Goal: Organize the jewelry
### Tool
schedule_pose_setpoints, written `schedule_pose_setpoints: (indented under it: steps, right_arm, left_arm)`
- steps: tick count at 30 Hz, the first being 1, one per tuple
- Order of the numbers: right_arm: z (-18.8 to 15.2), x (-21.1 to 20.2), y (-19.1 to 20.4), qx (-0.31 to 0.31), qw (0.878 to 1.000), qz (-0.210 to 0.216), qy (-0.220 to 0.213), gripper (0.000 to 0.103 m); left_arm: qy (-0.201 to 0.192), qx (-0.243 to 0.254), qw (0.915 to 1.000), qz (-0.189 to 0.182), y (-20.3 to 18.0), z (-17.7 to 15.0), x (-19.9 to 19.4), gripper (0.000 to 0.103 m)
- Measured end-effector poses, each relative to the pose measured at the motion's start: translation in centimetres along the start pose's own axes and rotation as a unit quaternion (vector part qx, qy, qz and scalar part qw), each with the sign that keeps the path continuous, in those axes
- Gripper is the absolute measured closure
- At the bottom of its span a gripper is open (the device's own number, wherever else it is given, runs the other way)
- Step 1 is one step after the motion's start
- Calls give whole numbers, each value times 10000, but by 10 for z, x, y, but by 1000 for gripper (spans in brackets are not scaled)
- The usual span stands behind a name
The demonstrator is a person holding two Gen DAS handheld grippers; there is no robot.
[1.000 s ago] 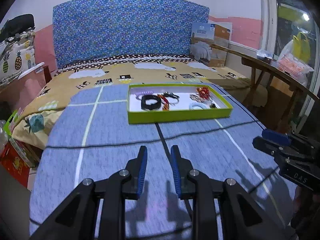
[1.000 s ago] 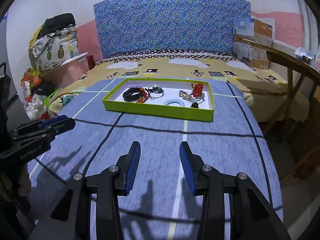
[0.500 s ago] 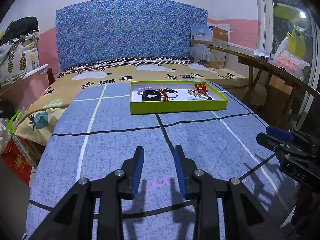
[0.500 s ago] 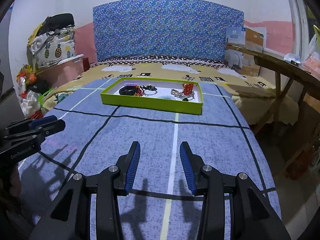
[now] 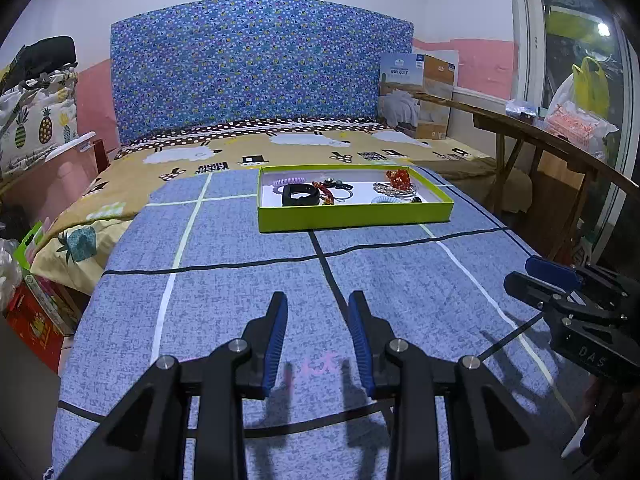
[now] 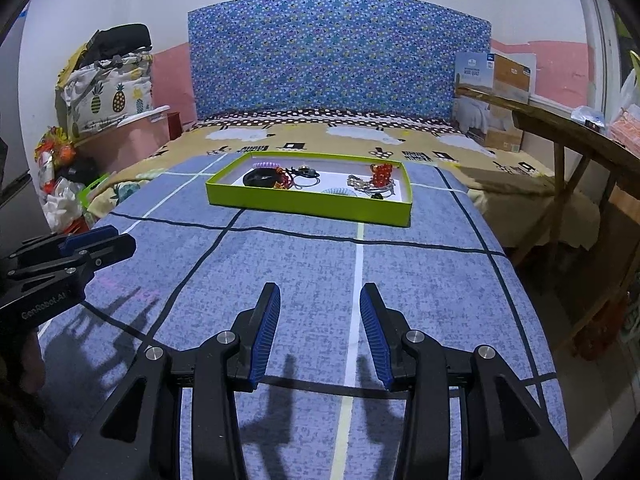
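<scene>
Setting: a bed [image 5: 224,292] under a blue grid-lined blanket, patterned headboard [image 5: 260,76] behind.
Tray: a lime-green tray [image 5: 354,214] lies mid-bed, well ahead of both tools.
Jewelry: a black band [image 5: 301,195], a lilac coil tie [image 5: 289,181], red beads [image 5: 398,178], a pale-blue coil [image 5: 385,200] and a silver chain [image 5: 390,189] all lie inside it, loosely clustered.
Left gripper [image 5: 318,332]: fingers narrowly parted, empty, low over the blanket.
Right gripper [image 6: 319,328]: fingers wider apart, empty.
Progress: no loose pieces show on the blanket; the scene fits either gathering completed or sorting within the tray still ahead.
</scene>
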State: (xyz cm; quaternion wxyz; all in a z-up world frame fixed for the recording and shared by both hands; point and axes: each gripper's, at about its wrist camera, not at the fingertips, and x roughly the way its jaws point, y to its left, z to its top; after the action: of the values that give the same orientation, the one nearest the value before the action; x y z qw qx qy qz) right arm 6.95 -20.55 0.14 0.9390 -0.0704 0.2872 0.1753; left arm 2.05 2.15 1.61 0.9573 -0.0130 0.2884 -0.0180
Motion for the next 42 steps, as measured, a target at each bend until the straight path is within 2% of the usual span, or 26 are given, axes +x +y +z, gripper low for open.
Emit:
schedule_pose_setpoints:
  steps: [42]
  right_arm:
    - [-1, 3, -7, 48, 10000, -48, 71, 60]
  left_arm:
    - [12, 35, 10000, 7, -1, -3, 0, 67]
